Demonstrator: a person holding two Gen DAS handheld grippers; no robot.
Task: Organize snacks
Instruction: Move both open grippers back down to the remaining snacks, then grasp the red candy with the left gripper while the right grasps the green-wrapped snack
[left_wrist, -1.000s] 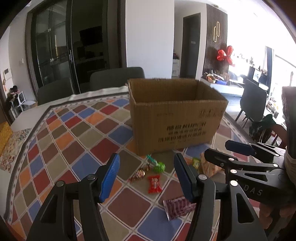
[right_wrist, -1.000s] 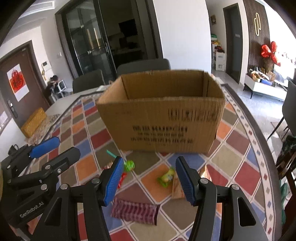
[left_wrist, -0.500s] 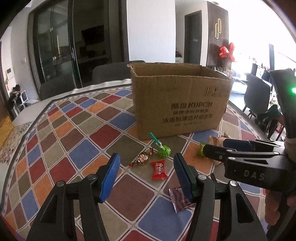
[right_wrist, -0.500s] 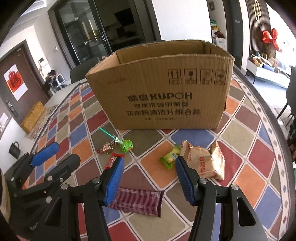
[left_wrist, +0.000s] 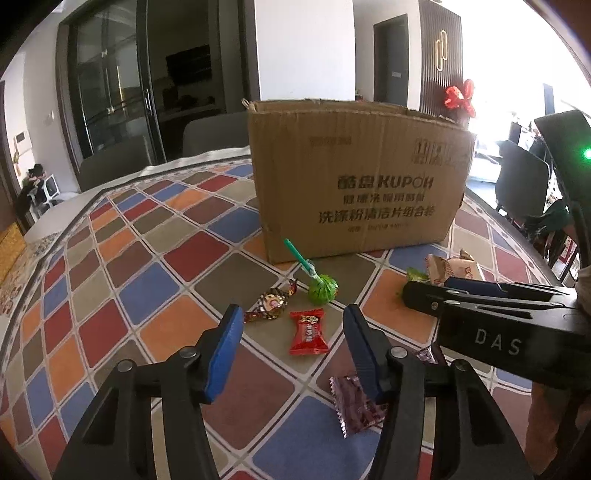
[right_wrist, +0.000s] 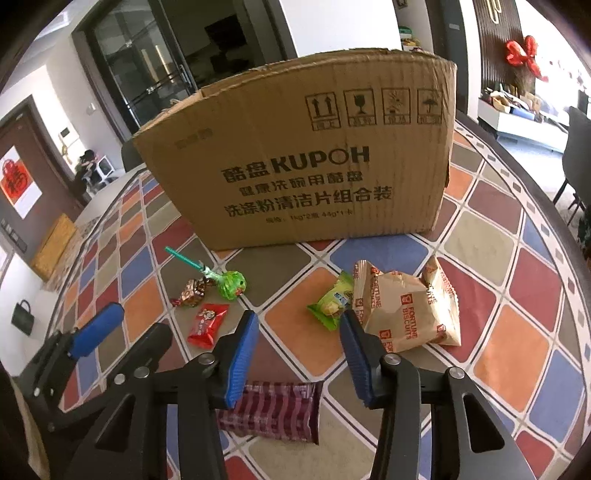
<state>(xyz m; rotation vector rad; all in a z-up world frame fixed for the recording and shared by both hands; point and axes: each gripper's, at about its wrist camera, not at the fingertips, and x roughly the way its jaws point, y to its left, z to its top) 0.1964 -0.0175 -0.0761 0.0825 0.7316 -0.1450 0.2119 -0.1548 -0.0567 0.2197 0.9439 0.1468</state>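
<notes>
An open cardboard box (left_wrist: 362, 184) (right_wrist: 303, 158) stands on the checkered tablecloth. In front of it lie a green lollipop (left_wrist: 322, 288) (right_wrist: 231, 283), a brown-gold candy (left_wrist: 271, 303) (right_wrist: 192, 292), a red candy (left_wrist: 308, 333) (right_wrist: 207, 325), a maroon packet (left_wrist: 356, 404) (right_wrist: 277, 411), a green packet (right_wrist: 332, 304) and a tan biscuit bag (right_wrist: 404, 308). My left gripper (left_wrist: 291, 350) is open, low over the red candy. My right gripper (right_wrist: 297, 356) is open above the maroon packet, beside the green packet.
The tablecloth (left_wrist: 122, 280) spreads left of the snacks. Grey chairs (left_wrist: 210, 133) stand behind the table, more chairs (left_wrist: 521, 184) at the right. The table edge (right_wrist: 561, 206) curves along the right side.
Both grippers have moved down and forward toward the snacks; the box and snacks look larger and closer. Both stay open and empty.
</notes>
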